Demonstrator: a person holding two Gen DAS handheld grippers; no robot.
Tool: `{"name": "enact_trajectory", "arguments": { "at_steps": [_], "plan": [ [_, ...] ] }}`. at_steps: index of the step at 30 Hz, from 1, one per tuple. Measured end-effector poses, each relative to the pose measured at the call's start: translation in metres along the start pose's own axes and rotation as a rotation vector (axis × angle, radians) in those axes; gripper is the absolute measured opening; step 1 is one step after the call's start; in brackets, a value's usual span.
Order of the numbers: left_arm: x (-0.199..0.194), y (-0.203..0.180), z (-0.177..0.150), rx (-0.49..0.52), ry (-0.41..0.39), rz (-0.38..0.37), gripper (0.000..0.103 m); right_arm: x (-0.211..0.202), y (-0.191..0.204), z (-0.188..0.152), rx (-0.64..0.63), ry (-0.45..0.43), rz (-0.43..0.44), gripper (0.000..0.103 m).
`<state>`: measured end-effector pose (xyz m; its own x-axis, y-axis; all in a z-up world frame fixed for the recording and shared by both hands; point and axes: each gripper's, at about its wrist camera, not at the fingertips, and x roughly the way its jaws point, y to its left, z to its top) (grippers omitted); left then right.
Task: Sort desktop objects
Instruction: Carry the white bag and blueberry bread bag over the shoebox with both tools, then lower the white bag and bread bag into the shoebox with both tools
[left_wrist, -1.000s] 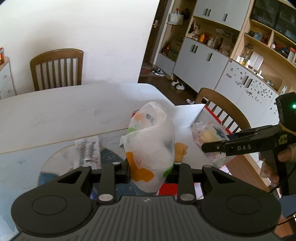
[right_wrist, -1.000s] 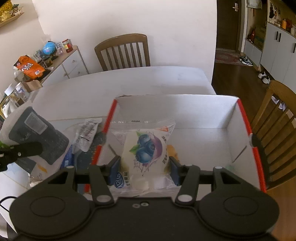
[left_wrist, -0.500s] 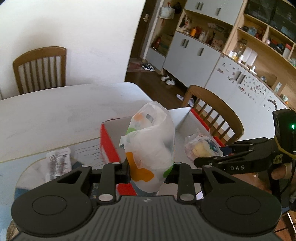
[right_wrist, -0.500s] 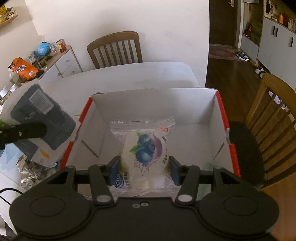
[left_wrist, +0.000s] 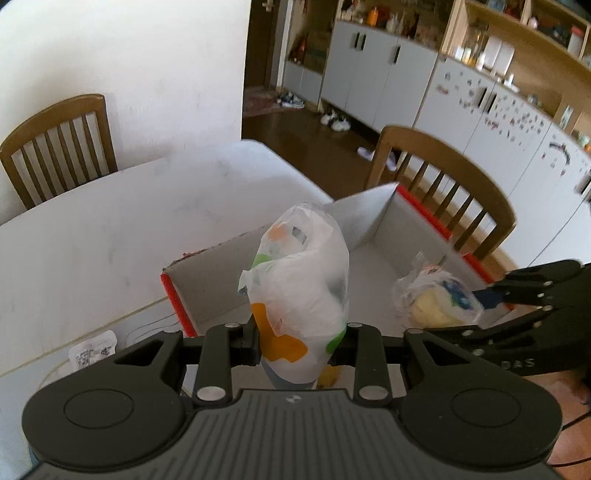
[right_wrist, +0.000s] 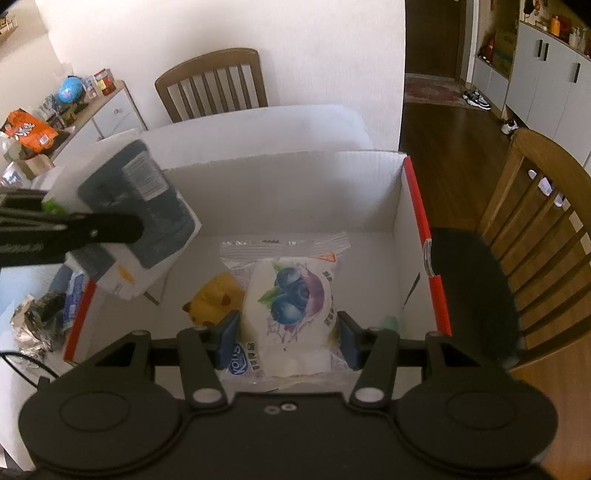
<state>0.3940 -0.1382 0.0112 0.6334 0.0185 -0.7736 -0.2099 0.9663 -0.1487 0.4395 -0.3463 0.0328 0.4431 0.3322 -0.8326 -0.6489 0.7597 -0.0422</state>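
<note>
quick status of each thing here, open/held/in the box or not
left gripper: shut on the tissue pack
tissue pack: held above the box's left edge
right gripper: shut on the blueberry bread packet
blueberry bread packet: held over the box
cardboard box: open-topped
yellow toy: lying in the box

- The right gripper (right_wrist: 288, 336) clamps a clear blueberry-printed snack packet (right_wrist: 291, 306) over the red-edged white cardboard box (right_wrist: 369, 192).
- A yellow toy (right_wrist: 214, 299) lies inside the box.
</note>
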Motion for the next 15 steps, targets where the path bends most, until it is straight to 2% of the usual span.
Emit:
{"name": "enact_trajectory", "arguments": {
  "at_steps": [4, 11, 15],
  "plan": [
    [0.016, -0.004, 0.000, 0.038, 0.042, 0.012, 0.029, 0.008, -0.002, -0.002, -0.003, 0.010, -0.007, 0.054],
    [0.041, -0.006, 0.001, 0.069, 0.100, 0.074, 0.029, 0.018, -0.006, -0.003, -0.001, 0.029, -0.011, 0.054],
    [0.050, -0.010, -0.002, 0.075, 0.133, 0.070, 0.029, 0.026, -0.003, -0.002, -0.008, 0.042, -0.018, 0.054]
  ]
}}
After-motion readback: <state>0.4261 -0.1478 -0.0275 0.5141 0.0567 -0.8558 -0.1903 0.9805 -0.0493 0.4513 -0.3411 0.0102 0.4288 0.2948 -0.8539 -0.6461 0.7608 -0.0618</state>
